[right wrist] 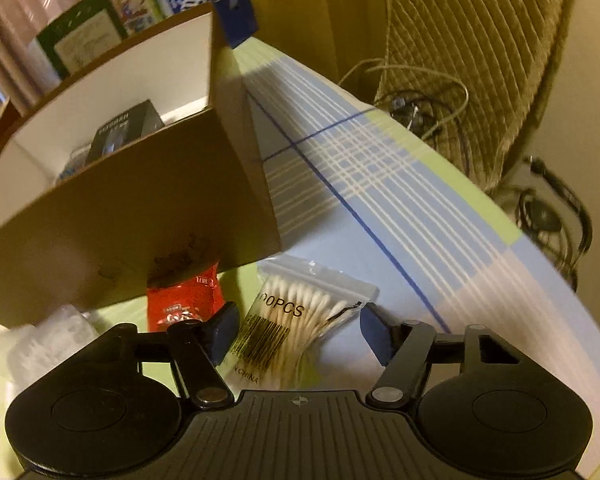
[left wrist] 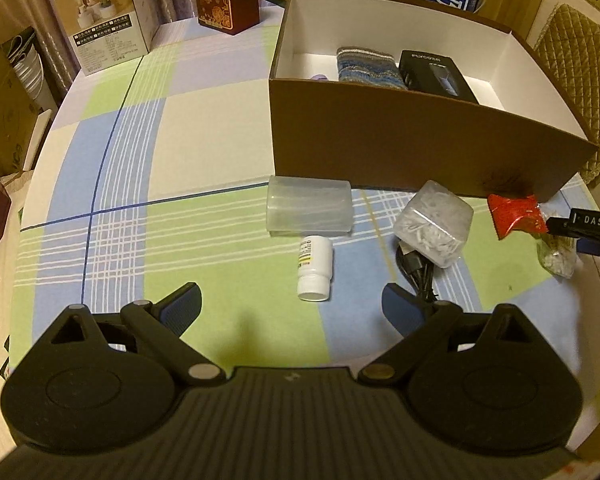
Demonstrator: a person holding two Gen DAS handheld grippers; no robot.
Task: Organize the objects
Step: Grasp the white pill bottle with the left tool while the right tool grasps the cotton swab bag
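My left gripper (left wrist: pixel 292 304) hangs open over the checked tablecloth, and a white pill bottle (left wrist: pixel 315 268) lies on its side just ahead, between the fingers' lines. Beyond it are a clear plastic case (left wrist: pixel 310 210), a clear tub of white bits (left wrist: pixel 434 222) and a black cable (left wrist: pixel 416 276). My right gripper (right wrist: pixel 300 330) straddles a zip bag of cotton swabs (right wrist: pixel 296 320); its pads stand on either side without squeezing it. A red packet (right wrist: pixel 184 300) lies just left of that bag, against the brown cardboard box (right wrist: pixel 120 216). The box holds a knitted item (left wrist: pixel 366 64) and a black carton (left wrist: pixel 436 74).
Cartons and a white gift box (left wrist: pixel 108 20) stand along the table's back edge. A quilted chair back (right wrist: pixel 480 60) with tangled cables is past the table's right edge. The brown box wall (left wrist: pixel 420 144) rises right behind the loose items.
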